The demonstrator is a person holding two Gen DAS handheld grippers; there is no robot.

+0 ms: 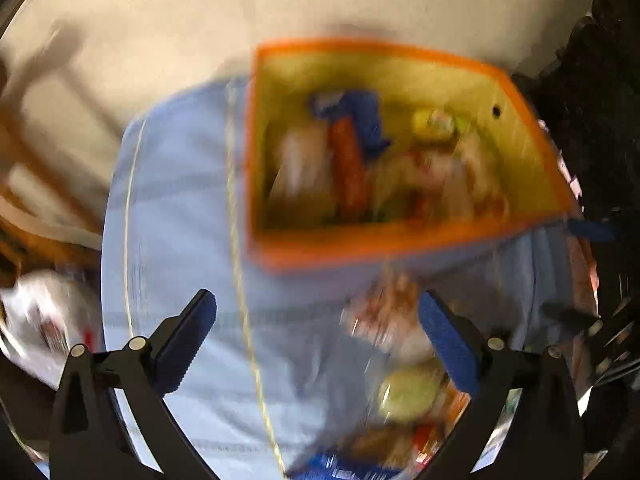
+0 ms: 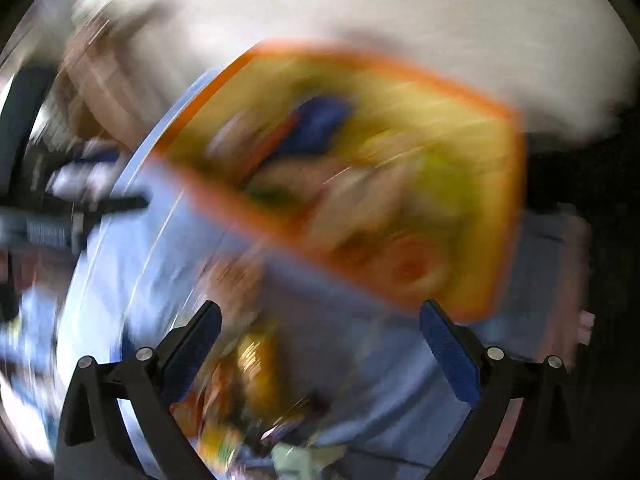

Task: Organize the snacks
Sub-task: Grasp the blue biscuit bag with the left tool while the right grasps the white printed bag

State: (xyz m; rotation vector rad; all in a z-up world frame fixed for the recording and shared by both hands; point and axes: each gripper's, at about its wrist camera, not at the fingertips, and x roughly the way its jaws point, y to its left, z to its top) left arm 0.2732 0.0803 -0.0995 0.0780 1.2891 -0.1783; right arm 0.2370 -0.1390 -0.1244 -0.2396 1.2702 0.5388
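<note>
Both views are blurred. In the left wrist view, the blue cloth (image 1: 180,208) covers the desk at left and centre. The left gripper (image 1: 318,320) sits at the bottom, jaws wide apart and holding nothing. Loose snacks (image 1: 404,384) lie on the cloth at lower right, by the right finger. The orange box (image 1: 360,246), yellow inside, fills the upper right with snacks in it.

In the right wrist view, snacks (image 2: 240,380) lie at lower centre-left between the fingers of the right gripper (image 2: 320,324), jaws wide apart and empty. The box (image 2: 248,216) sits at centre right.
</note>
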